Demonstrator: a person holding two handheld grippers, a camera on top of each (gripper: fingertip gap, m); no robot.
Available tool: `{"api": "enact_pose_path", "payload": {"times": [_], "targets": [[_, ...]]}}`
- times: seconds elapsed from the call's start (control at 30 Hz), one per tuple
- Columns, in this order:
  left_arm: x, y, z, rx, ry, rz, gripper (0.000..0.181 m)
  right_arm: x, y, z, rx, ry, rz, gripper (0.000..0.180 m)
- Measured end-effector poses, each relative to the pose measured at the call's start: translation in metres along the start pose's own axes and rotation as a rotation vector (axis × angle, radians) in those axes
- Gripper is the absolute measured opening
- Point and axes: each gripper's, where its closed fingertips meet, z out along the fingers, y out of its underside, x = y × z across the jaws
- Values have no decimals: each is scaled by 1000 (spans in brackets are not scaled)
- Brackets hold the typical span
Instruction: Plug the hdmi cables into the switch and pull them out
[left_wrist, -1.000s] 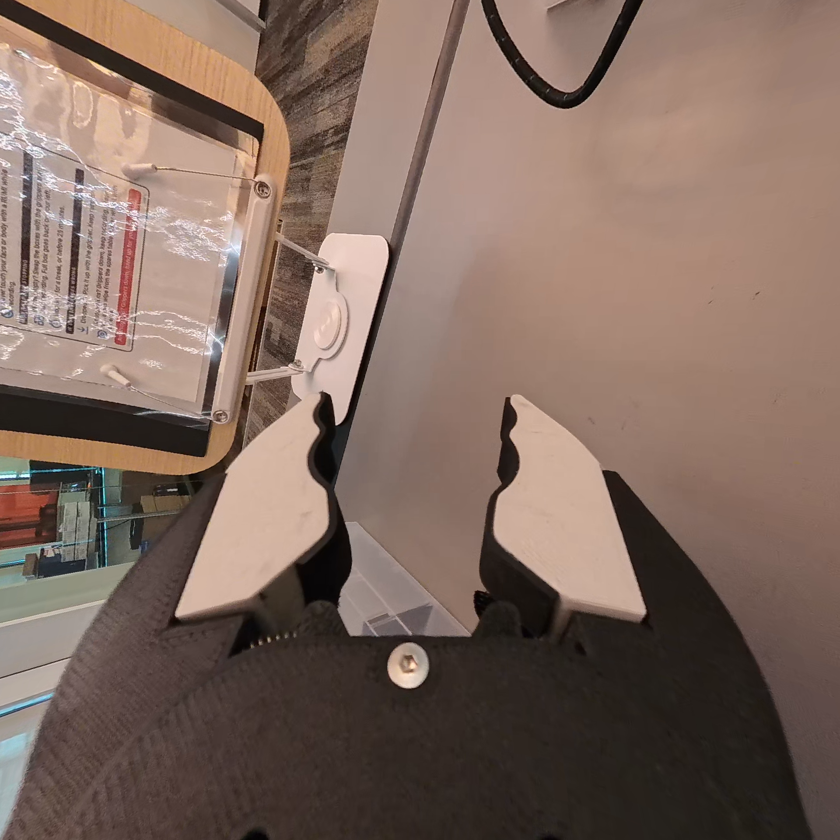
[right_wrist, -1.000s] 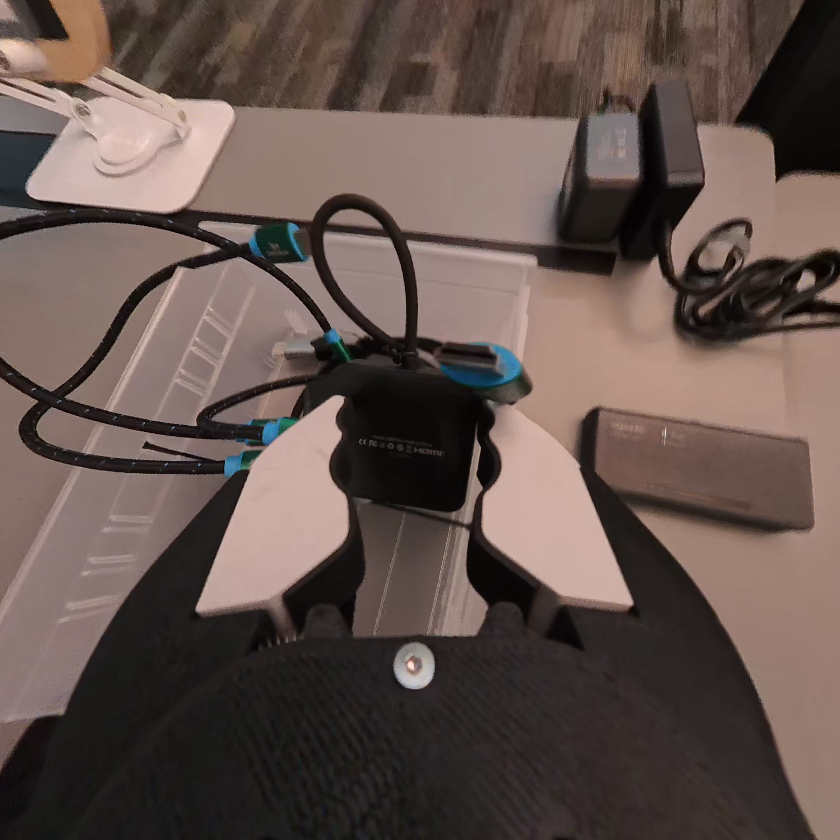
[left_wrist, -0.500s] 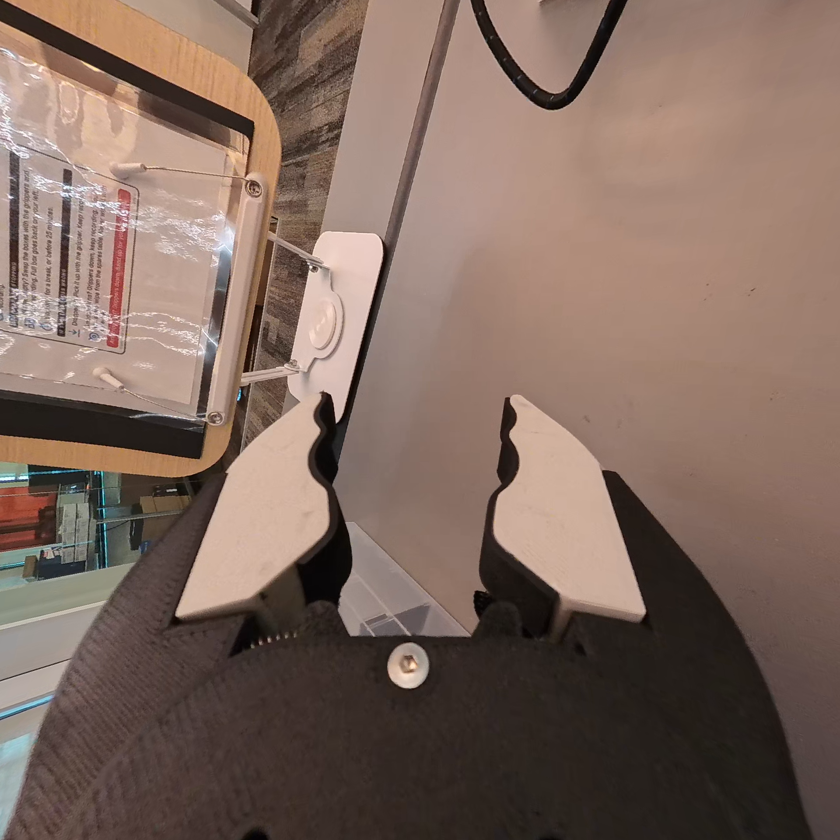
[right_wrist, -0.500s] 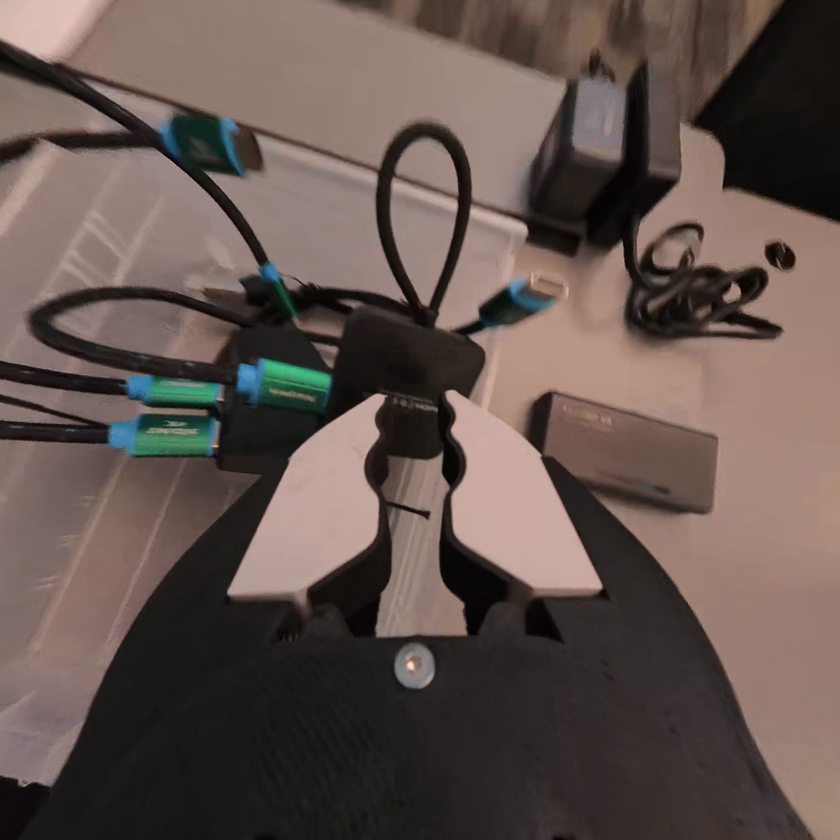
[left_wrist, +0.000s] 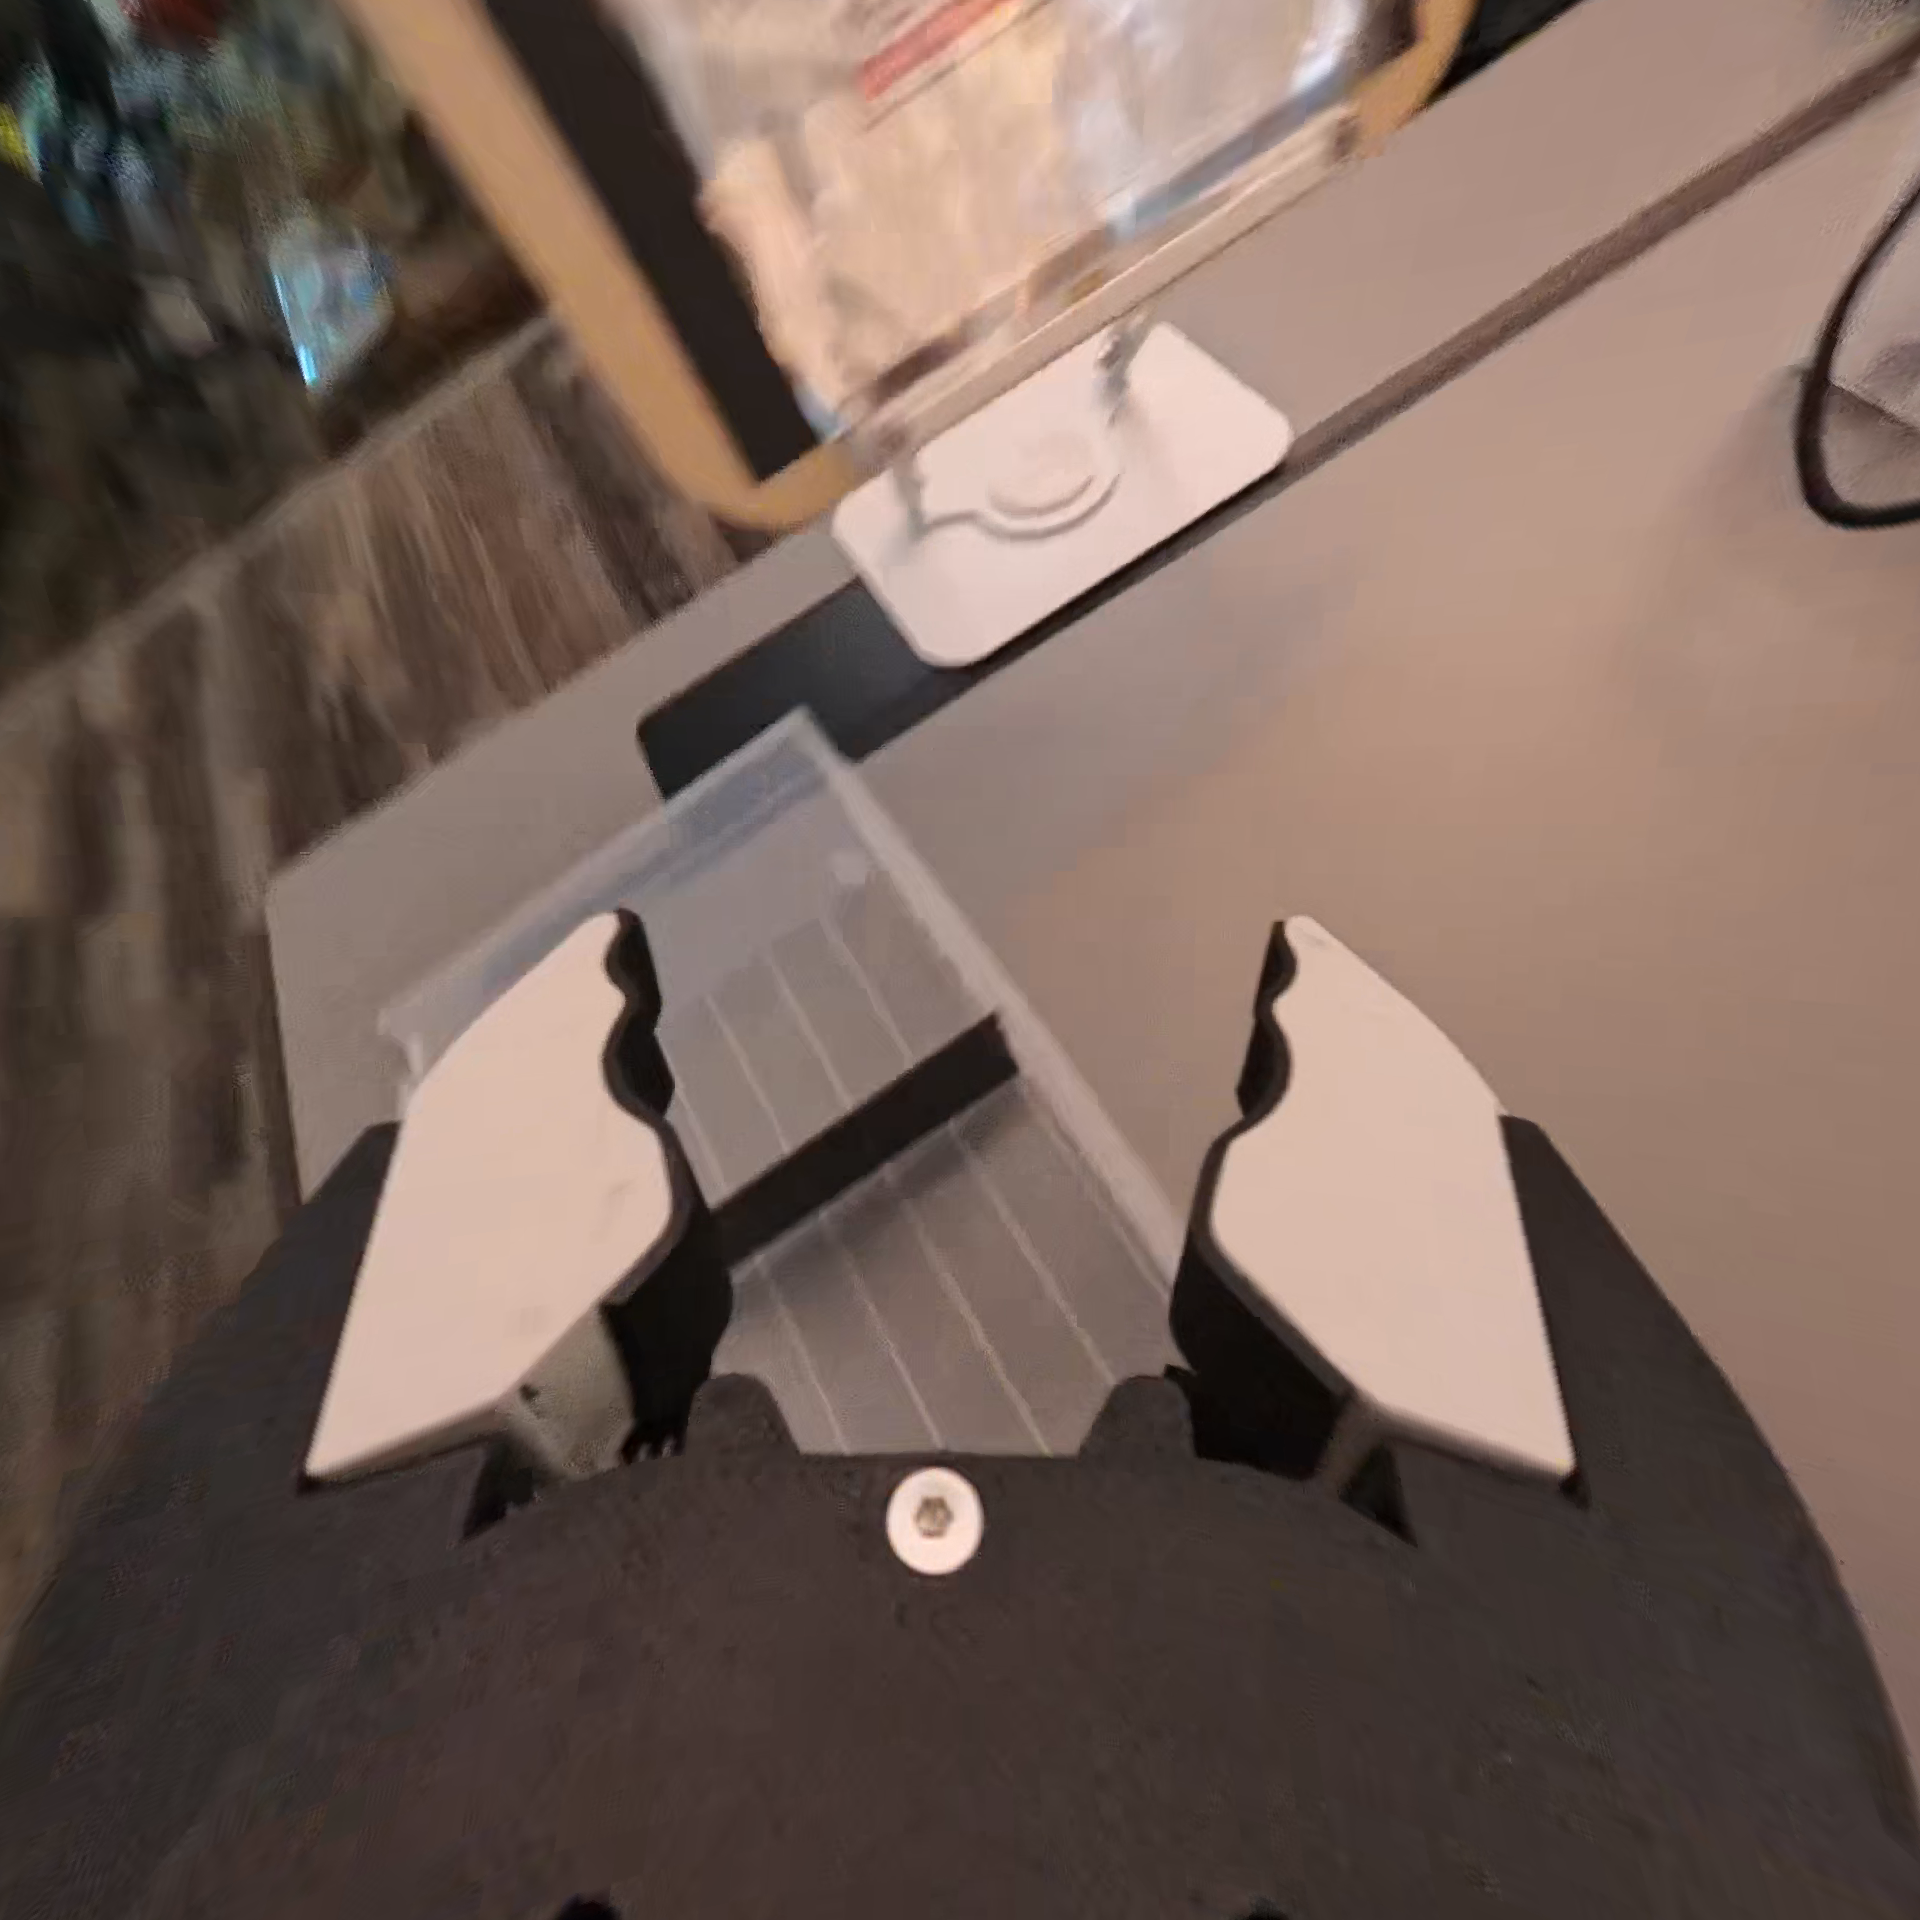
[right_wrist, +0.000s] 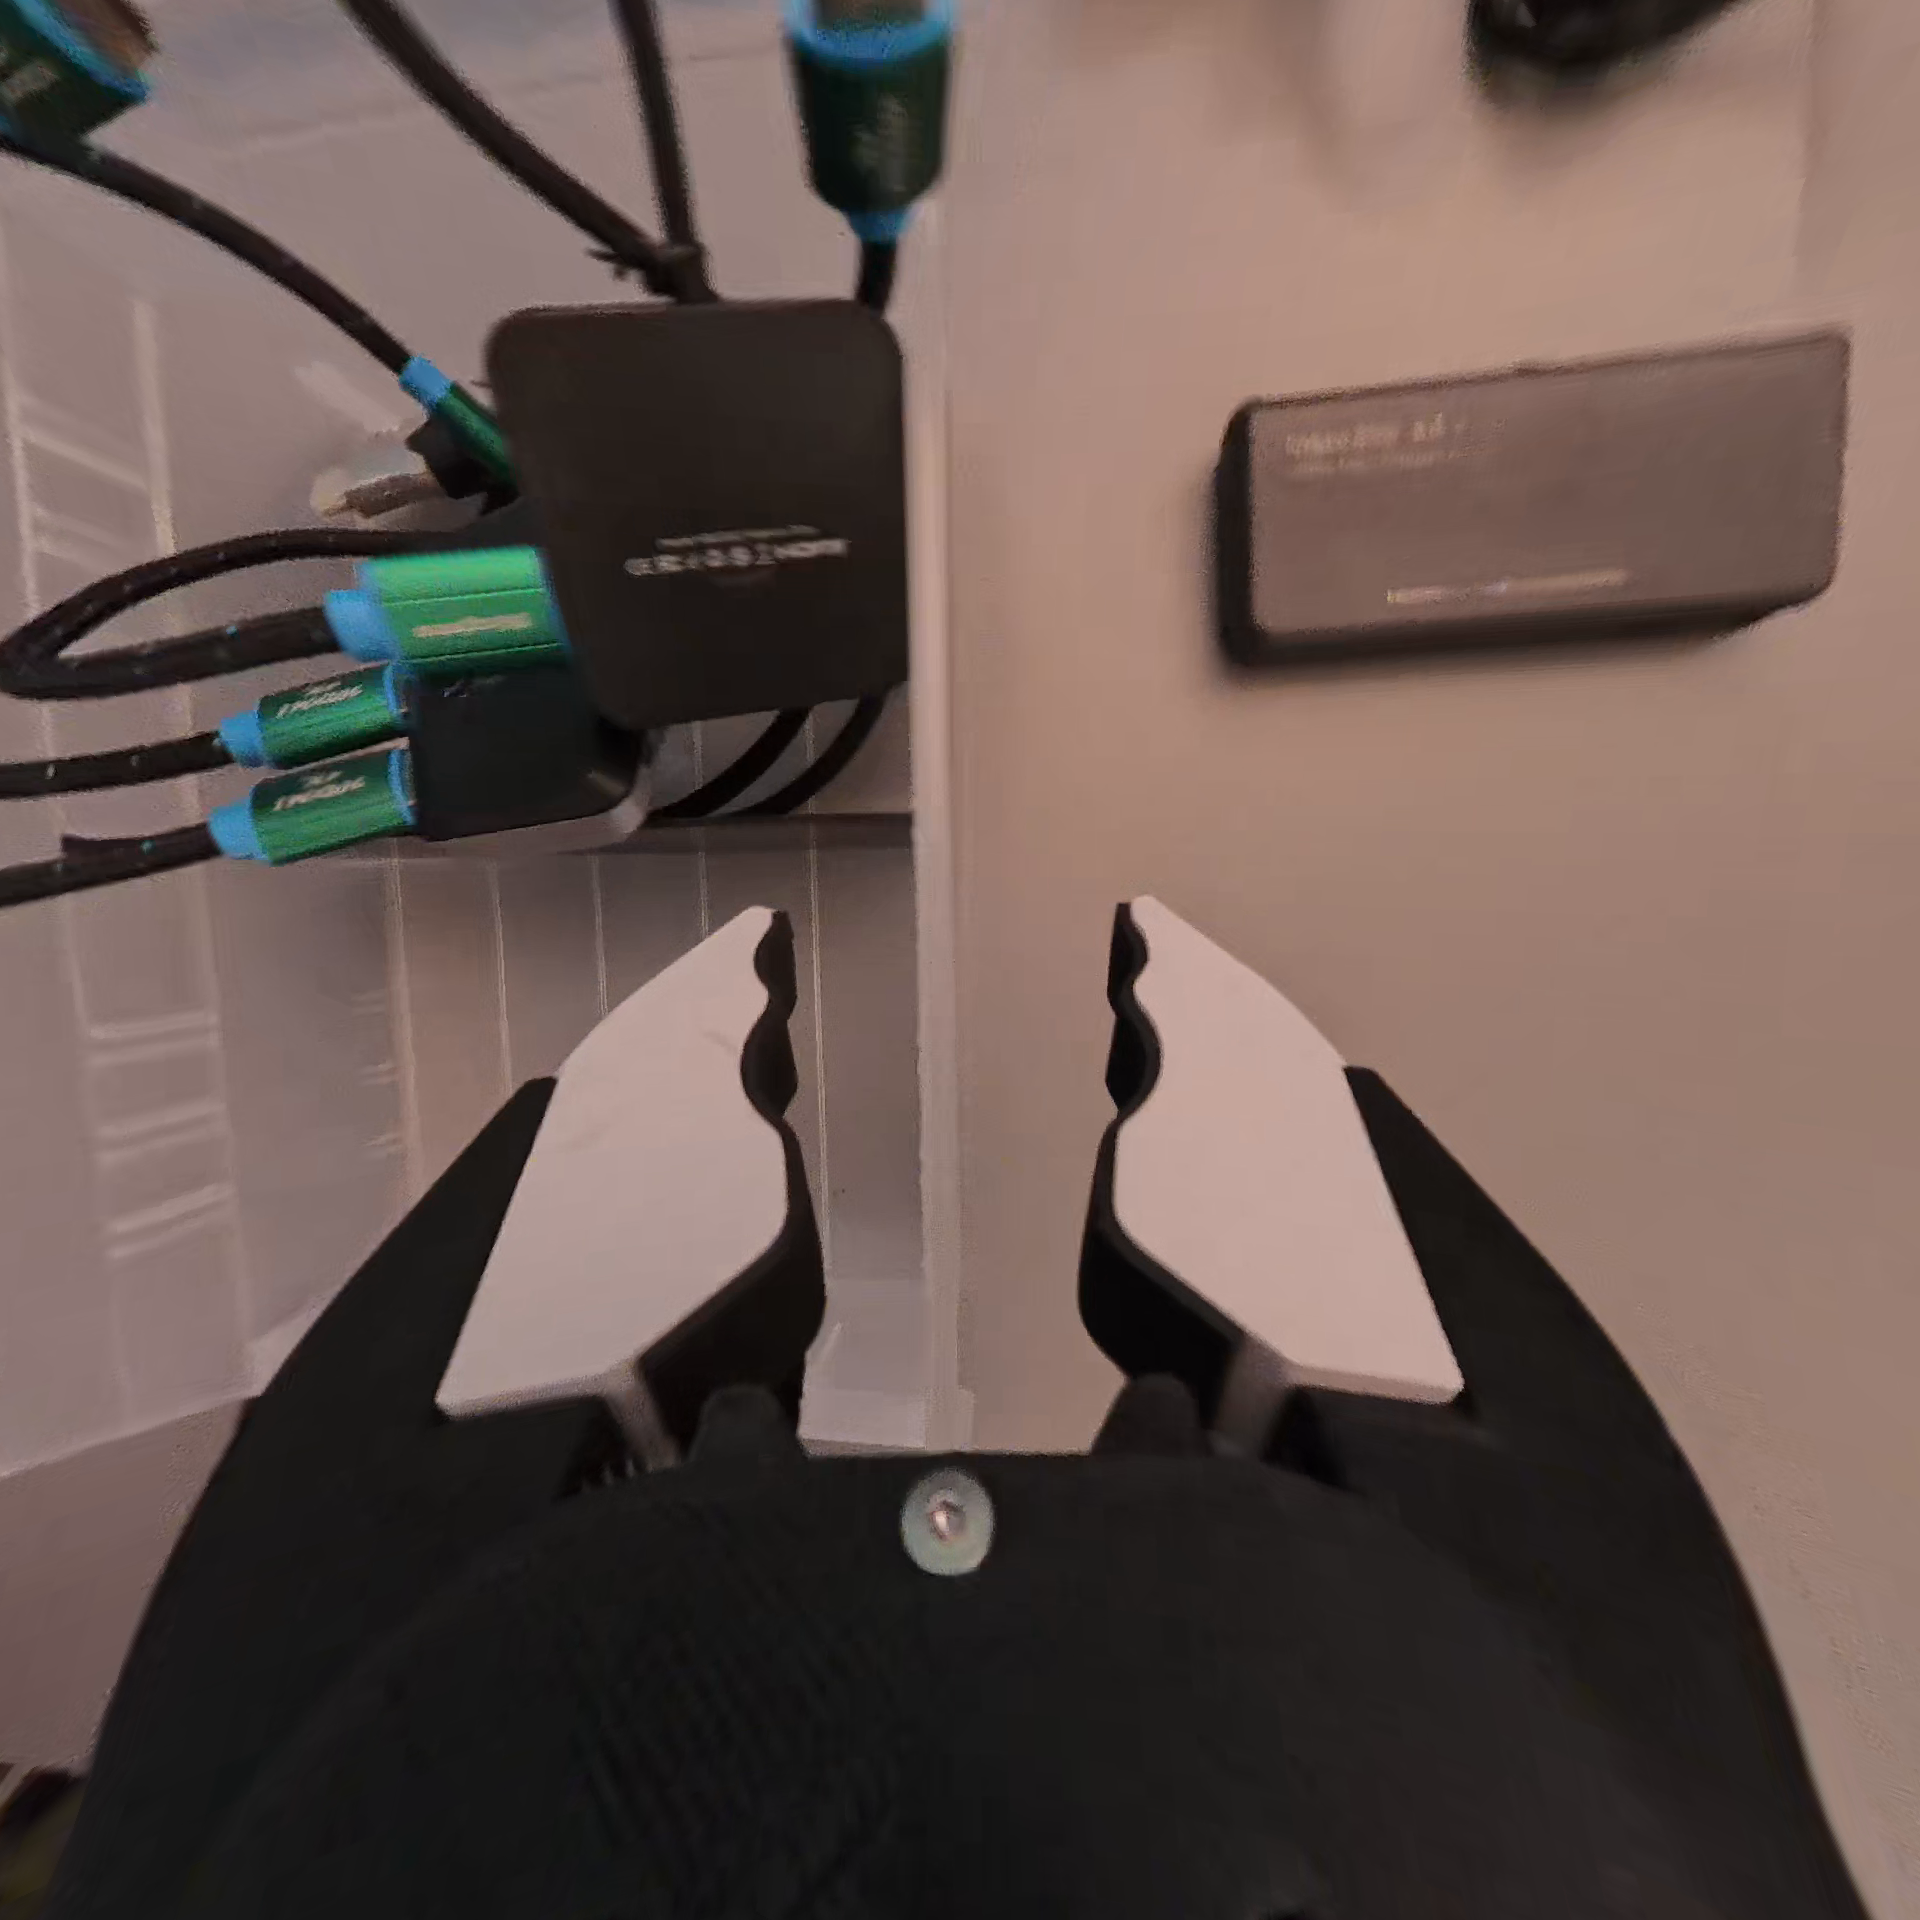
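Note:
In the right wrist view a black HDMI switch (right_wrist: 707, 499) lies on the clear plastic tray (right_wrist: 312, 1039), with a second black box (right_wrist: 499, 758) below its left side. Green-and-blue HDMI plugs (right_wrist: 457, 613) sit in their left sides, and black braided cables (right_wrist: 156, 644) run off left. One loose plug (right_wrist: 862, 114) lies above the switch. My right gripper (right_wrist: 945, 925) is open and empty, just below the switch. My left gripper (left_wrist: 951, 935) is open and empty over the tray's (left_wrist: 831, 997) far end.
A dark flat box (right_wrist: 1538, 499) lies on the grey table right of the switch. A white stand base (left_wrist: 1060, 488) holding a clear-covered sheet on a wooden board (left_wrist: 1039, 156) stands at the table's back edge. A black cable (left_wrist: 1839, 416) curves at the right.
My right gripper let go of the black switch, opened and drew back; the switch now lies on the tray. My left gripper swung round and opened wider, now facing the tray's end.

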Motion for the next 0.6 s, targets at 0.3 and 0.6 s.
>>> {"api": "enact_pose_path", "payload": {"times": [0.3,0.6], "targets": [[-109,172,-23,-474,-88,-528,85,-15,59,35,-388,-114,104,16],[-130,213,4,-447,-12,-716,80,-64,76,39,-584,-102,-98,11]]}}
